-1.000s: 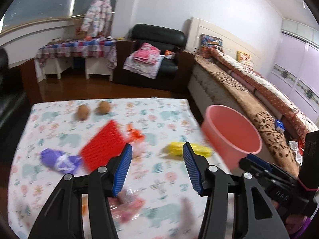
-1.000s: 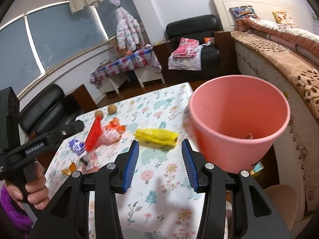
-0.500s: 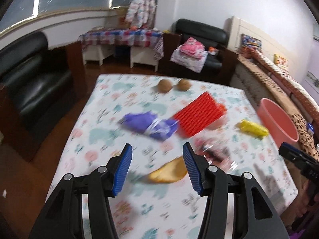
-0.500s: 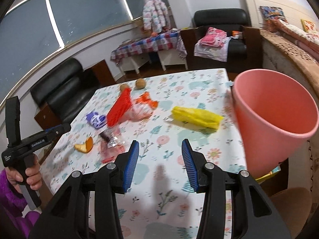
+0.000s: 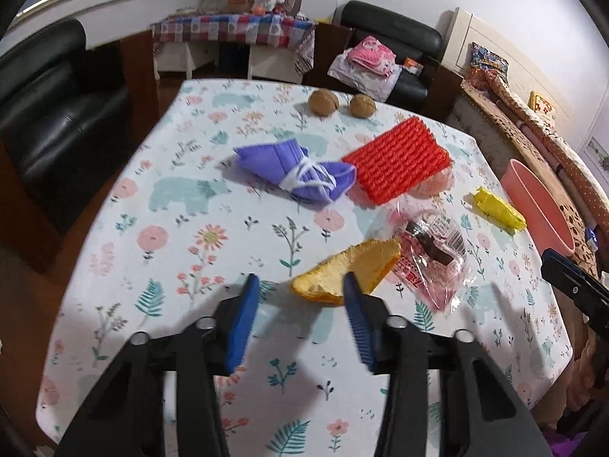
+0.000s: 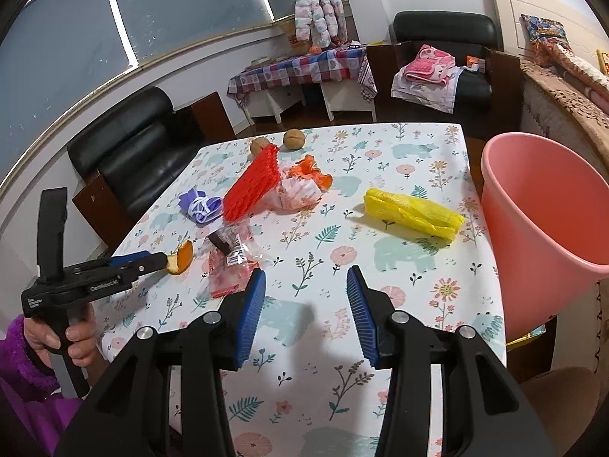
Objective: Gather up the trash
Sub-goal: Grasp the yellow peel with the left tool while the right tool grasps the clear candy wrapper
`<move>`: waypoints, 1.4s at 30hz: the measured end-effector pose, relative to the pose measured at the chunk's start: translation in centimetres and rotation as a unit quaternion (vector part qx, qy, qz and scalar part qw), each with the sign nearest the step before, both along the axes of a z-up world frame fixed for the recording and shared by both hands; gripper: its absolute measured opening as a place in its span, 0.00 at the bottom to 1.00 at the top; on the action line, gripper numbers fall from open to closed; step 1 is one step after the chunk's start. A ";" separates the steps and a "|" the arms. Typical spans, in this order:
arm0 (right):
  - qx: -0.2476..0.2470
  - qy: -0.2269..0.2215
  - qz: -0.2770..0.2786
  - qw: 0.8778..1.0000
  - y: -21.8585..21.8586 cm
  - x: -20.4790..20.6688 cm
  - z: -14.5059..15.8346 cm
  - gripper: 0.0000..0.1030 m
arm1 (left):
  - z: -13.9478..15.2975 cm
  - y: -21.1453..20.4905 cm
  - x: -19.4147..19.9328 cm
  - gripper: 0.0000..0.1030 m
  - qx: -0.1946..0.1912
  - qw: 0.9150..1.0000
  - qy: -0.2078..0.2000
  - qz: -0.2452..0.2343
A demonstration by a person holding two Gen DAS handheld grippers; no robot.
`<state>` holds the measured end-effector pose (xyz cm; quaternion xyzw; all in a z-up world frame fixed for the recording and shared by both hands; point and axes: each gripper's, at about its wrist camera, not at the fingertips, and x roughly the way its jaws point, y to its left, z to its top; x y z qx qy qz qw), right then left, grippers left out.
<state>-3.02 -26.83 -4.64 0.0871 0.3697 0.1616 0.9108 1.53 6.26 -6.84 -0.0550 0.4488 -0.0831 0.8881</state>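
Left gripper (image 5: 300,291) | jaws have been closing, straddling the orange peel (image 5: 344,272) – not yet pinching | peel lying at 12 o'clock, light, curled, brittle – you are aiming at its thick rim | right gripper (image 6: 304,282) parted, empty.

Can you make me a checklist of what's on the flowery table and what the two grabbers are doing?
Surface: table with flowery cloth.
Job's things: orange peel, clear wrapper, purple mask, yellow bag, pink bin at the table's edge.
Clutter: red mat, two walnuts.
Grippers: left hand-held gripper just closing around the peel; right hand-held gripper open, empty.
Cables: nothing seen.
Surroundings: black armchair, bed.
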 end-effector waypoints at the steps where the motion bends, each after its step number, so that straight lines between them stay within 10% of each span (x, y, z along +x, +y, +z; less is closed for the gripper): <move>1: -0.001 0.001 0.002 1.000 0.1 0.1 0.0 0.44 | -0.1 -0.1 0.2 0.34 -0.001 1.000 0.002 -0.001; 11: -0.005 0.003 0.037 0.999 1.8 0.7 -0.2 0.44 | 0.3 0.1 0.5 0.07 -0.010 1.000 -0.012 0.002; 42: 0.014 0.101 0.082 0.991 8.2 6.2 -3.7 0.36 | 1.3 1.2 0.0 0.05 -0.012 0.999 -0.032 0.012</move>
